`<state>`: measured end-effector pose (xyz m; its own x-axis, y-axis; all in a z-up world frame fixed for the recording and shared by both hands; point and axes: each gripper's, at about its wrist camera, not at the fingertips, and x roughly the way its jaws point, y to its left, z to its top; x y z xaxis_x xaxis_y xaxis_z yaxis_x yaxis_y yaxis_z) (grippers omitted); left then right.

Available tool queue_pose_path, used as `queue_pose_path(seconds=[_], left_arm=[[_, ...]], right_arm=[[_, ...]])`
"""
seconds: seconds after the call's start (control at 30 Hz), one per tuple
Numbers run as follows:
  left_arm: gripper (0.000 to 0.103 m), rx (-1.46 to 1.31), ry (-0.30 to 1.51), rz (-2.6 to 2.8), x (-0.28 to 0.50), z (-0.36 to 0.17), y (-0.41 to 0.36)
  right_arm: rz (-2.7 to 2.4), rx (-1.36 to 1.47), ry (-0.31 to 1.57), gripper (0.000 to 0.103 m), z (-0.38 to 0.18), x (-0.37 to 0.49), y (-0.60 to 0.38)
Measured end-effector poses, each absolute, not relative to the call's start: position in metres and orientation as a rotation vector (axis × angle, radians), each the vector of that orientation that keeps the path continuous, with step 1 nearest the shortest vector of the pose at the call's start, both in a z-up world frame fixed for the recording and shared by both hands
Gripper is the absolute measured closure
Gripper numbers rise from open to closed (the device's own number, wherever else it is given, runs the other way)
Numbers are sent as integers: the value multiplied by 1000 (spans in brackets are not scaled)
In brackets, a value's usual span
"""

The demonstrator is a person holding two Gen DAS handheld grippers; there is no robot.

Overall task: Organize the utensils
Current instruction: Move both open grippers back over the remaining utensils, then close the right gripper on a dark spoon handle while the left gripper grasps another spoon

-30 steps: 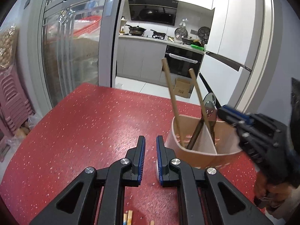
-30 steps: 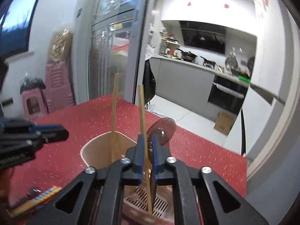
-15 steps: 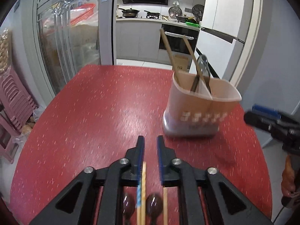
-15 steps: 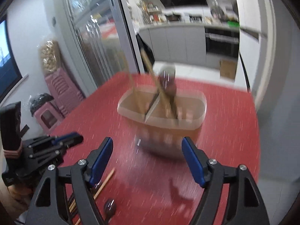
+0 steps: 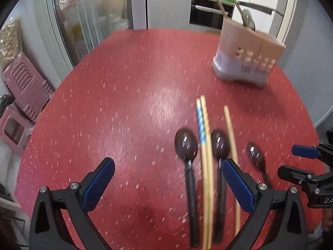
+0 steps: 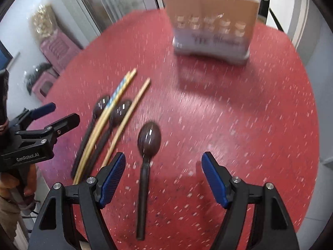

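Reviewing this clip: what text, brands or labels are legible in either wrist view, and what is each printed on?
"GenRobot.AI": white lettering on the black body of the left tool, seen in the right wrist view.
"DA": cut off at the picture's edge, on the body of the right tool, seen in the left wrist view.
Dark print on the grey base of the utensil holder: too blurred to read in both views.
Nothing else bears readable text.

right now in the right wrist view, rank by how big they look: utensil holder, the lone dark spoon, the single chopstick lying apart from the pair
1. utensil holder, largest, though farthest away
2. lone dark spoon
3. single chopstick: about as long as the spoon but much thinner; the spoon lies nearer the camera, so their order is unsure
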<state>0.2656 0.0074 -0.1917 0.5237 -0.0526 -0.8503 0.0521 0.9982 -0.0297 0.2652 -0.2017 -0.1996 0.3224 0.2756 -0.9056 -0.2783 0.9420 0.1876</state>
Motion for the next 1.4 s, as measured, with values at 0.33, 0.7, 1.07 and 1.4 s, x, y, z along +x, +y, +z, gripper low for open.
queue_pose_path(seconds=[0.33, 0.7, 1.07, 1.4], left_arm=[[0, 13, 1049, -58, 258, -211, 9], [0, -35, 1134, -37, 274, -233, 27], [0, 14, 1164, -43, 283, -239, 18], [12, 89, 1222, -129, 296, -229, 2]], right_arm=[[238, -184, 1261, 42, -225, 259, -158], [265, -201, 1260, 65, -223, 260, -149], [282, -195, 1259, 65, -221, 257, -154], [296, -234, 1324, 67, -221, 268, -148]])
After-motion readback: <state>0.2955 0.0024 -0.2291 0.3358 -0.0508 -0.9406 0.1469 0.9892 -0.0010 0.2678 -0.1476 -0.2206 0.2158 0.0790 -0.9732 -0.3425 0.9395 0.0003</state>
